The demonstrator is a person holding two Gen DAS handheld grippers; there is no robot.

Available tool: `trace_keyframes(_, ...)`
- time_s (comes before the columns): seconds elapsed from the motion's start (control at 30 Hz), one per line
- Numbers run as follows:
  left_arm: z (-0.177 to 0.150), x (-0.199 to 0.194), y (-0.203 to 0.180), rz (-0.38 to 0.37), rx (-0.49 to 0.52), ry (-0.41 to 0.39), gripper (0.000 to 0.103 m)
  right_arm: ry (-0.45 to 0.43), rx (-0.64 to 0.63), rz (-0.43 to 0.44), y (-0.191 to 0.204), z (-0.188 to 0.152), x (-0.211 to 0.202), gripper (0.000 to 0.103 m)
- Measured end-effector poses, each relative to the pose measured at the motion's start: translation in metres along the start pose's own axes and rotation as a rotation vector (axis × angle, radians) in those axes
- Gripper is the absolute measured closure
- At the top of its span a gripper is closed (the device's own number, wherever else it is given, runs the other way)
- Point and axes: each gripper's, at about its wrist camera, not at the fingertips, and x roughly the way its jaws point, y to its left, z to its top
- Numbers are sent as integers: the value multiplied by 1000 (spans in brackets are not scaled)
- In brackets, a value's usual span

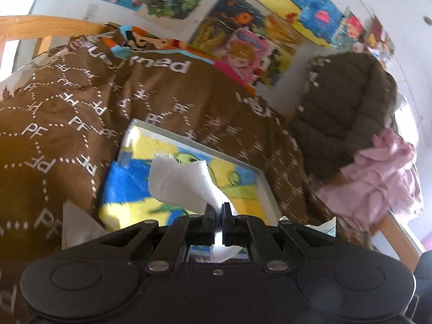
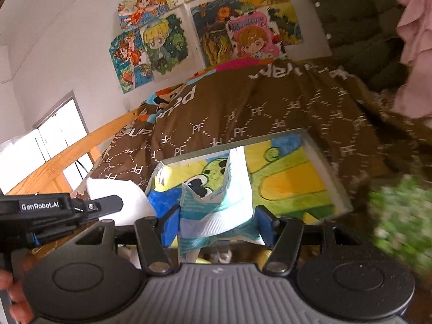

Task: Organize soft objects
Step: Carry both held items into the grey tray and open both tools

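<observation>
The left gripper [image 1: 218,210] is all matt black: short black fingertips, linkage bars pinned behind them with silver rivets, and two round caps further back flanking a small centre screw. The right gripper [image 2: 218,216] has blue finger pads [image 2: 266,222], black links with silver rivets, and a ribbed grey body behind. Seen from the right wrist, the left one's side reads "GenRobot.AI" in white, with bare skin of the hand [image 2: 12,294] behind it.

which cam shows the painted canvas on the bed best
The right wrist view: the painted canvas lies nearly whole there, green figure readable. In the left wrist view the canvas is partly hidden by the white tissue.
</observation>
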Motion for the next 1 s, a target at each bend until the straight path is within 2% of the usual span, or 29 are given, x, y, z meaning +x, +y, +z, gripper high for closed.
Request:
trace_keyframes(0.1,10,19,18,18,-6,-25,100,22,13,18,4,4,35,39)
trace_keyframes(0.2,14,33,41,23,-67,-35,100,43,37,40,5,4,64,39)
trace_keyframes(0.3,12,45,63,20,-154,-22,100,58,28,43,7,1,83,39)
trace_keyframes(0.43,7,61,82,44,-175,2,100,85,57,28,3,-5,101,39)
trace_keyframes(0.53,4,70,84,68,-147,25,100,107,52,-1,5,-9,111,38)
trace_keyframes(0.73,-2,82,73,158,-27,94,99,142,60,-37,5,-11,115,34)
trace_keyframes(0.87,-4,85,70,174,3,122,98,157,79,-45,2,-10,117,31)
trace_keyframes(0.93,-5,85,69,177,7,128,96,161,84,-47,0,-10,116,28)
trace_keyframes(1.0,-5,86,70,182,7,138,88,160,89,-49,-1,-9,115,24)
